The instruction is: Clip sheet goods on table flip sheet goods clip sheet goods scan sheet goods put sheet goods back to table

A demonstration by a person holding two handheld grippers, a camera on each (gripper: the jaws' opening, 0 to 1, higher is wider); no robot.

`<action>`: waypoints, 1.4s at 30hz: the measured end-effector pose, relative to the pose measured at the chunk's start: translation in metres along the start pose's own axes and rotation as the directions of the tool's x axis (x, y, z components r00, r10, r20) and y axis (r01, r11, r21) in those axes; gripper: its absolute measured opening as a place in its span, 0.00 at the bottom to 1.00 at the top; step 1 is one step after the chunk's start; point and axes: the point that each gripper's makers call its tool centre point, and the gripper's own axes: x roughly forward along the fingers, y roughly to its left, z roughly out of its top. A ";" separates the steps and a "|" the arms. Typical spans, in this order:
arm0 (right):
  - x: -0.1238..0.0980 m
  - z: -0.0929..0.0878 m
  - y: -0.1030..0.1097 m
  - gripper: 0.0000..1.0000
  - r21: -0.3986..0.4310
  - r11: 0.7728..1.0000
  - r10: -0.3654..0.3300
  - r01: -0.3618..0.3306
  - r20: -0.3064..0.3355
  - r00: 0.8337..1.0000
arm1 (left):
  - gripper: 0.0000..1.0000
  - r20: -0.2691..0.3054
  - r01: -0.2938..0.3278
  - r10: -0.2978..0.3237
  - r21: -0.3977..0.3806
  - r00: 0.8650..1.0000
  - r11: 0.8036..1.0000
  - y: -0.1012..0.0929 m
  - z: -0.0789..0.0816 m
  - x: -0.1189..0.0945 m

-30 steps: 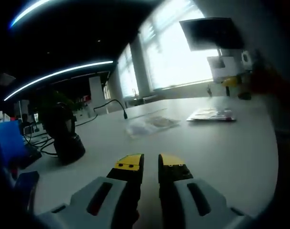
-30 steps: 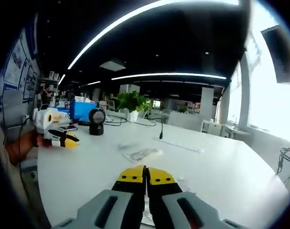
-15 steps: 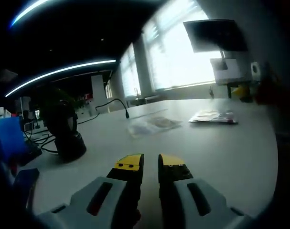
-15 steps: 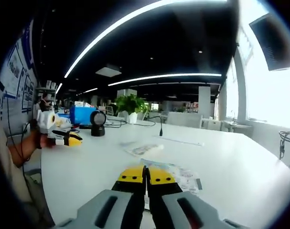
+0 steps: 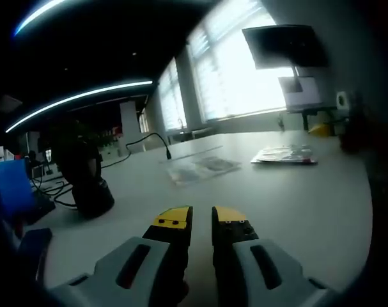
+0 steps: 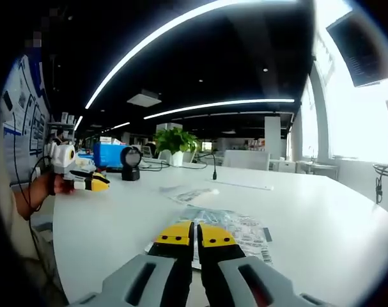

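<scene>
A printed flat packet [image 6: 240,228] lies on the white table [image 6: 321,224] just ahead of my right gripper [image 6: 195,233], whose yellow-tipped jaws are pressed together with nothing between them. A clear flat packet [image 6: 190,194] lies farther out. In the left gripper view the clear packet [image 5: 200,167] sits mid-table and the printed packet [image 5: 284,154] lies to its right. My left gripper [image 5: 202,217] hovers low over the table, its jaws a narrow gap apart and empty. A hand holds that left gripper [image 6: 90,183] at the table's left edge.
A black scanner on a stand [image 5: 86,182] rises at the left, also seen as the scanner [image 6: 130,163] far across the table. A gooseneck microphone [image 6: 214,174], a plant [image 6: 174,139], a blue box [image 6: 107,155] and cables [image 5: 56,192] stand beyond.
The right gripper has dropped and come nearer the printed packet, which now lies right before its jaws. The left gripper has barely shifted.
</scene>
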 end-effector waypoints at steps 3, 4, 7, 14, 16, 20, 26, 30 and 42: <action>-0.002 0.000 0.001 0.00 0.006 1.000 0.006 -0.006 0.019 1.000 | 0.04 0.005 -0.004 0.004 0.007 1.000 1.000 0.000 0.001 -0.001; -0.003 0.001 0.001 0.00 0.002 1.000 0.002 -0.002 0.032 0.999 | 0.04 0.005 -0.006 0.006 0.009 1.000 1.000 0.000 0.001 0.000; -0.003 0.002 0.000 0.00 -0.007 1.000 -0.012 0.012 0.040 0.999 | 0.04 -0.001 -0.002 0.002 0.014 1.000 1.000 0.000 0.000 0.001; 0.003 -0.006 0.005 0.01 -0.079 0.997 -0.006 0.005 -0.013 1.000 | 0.04 0.003 -0.001 0.001 0.022 1.000 1.000 0.000 0.000 0.001; 0.003 -0.007 0.004 0.02 -0.091 0.996 -0.007 0.006 -0.016 1.000 | 0.04 0.006 0.000 0.000 0.022 1.000 1.000 0.000 0.001 0.001; 0.001 -0.005 -0.001 0.02 -0.080 0.997 -0.016 0.016 -0.003 1.000 | 0.04 0.009 -0.001 0.000 0.021 1.000 1.000 0.000 0.001 0.000; 0.001 -0.003 -0.005 0.04 -0.067 0.997 -0.028 0.029 0.012 1.000 | 0.04 0.014 0.002 -0.003 0.024 1.000 1.000 -0.001 0.003 0.000; 0.001 -0.003 -0.007 0.05 -0.061 0.997 -0.038 0.039 0.014 0.999 | 0.05 0.021 -0.003 0.003 0.017 1.000 1.000 0.000 0.004 -0.001; -0.001 0.000 -0.014 0.06 -0.013 0.998 -0.057 0.058 0.039 0.998 | 0.08 0.029 0.006 -0.007 0.011 1.000 1.000 0.000 0.005 0.000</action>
